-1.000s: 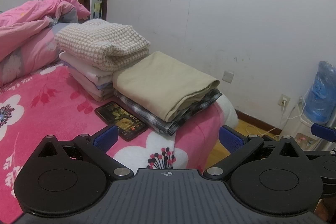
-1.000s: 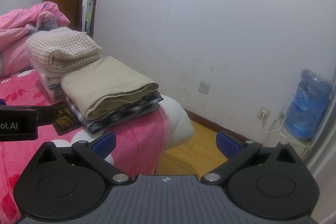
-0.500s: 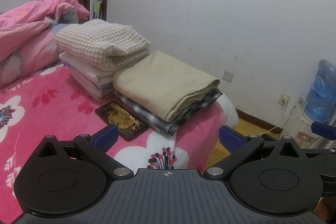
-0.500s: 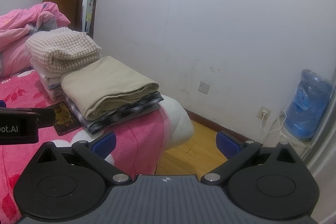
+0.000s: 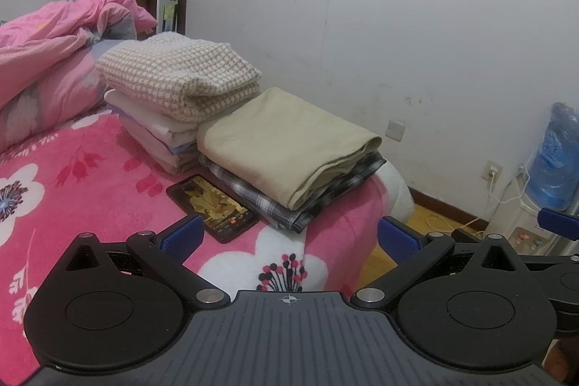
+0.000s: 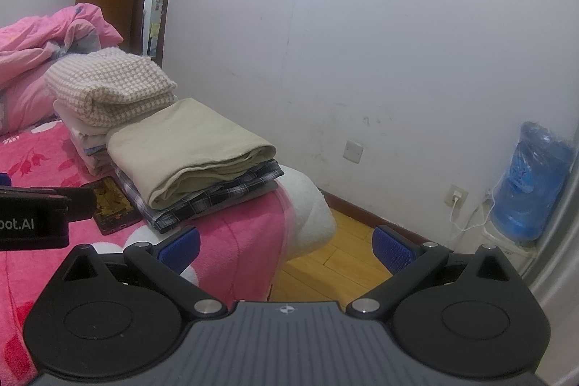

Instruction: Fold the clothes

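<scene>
Two grippers hover level above the bed's (image 5: 72, 176) near corner, the left gripper (image 5: 289, 236) and right gripper (image 6: 287, 239) both with fingers spread wide and empty, unmoved since a second ago. Beyond a dark phone (image 5: 213, 207), a beige folded cloth (image 5: 282, 136) tops plaid clothes (image 5: 325, 194), beside a checked stack (image 5: 177, 75).

Dim cool indoor light, fisheye-bent edges, sharp

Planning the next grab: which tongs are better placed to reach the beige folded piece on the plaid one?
Left, probably. The left tongs hang open over the bed, facing the beige folded piece. The right tongs, also open, sit past the bed's corner, over floor.
</scene>
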